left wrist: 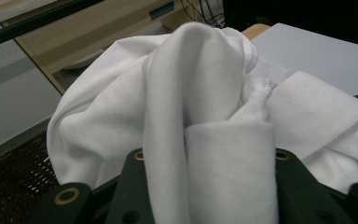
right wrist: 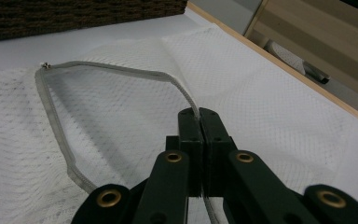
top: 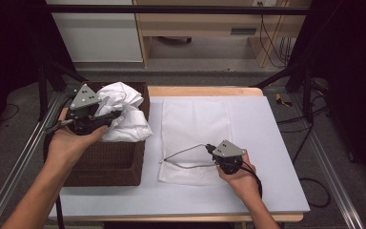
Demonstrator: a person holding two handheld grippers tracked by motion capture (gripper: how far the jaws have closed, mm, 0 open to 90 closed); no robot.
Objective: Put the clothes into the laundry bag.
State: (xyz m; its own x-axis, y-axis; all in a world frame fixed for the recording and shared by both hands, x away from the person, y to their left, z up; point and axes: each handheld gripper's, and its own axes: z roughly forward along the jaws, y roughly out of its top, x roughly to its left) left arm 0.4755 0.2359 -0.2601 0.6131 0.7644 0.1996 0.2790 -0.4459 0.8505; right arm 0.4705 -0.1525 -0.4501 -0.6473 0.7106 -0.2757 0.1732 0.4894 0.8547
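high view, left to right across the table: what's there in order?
Left gripper shut on the white cloth above the brown wicker basket → zipper opening of the white mesh bag → right gripper shut on the zipper edge → bare white tabletop.

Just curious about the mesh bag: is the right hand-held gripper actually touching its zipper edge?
Touching. In the right gripper view the hand-held gripper has its jaws shut on the grey zipper edge of the mesh bag, lifting it open.
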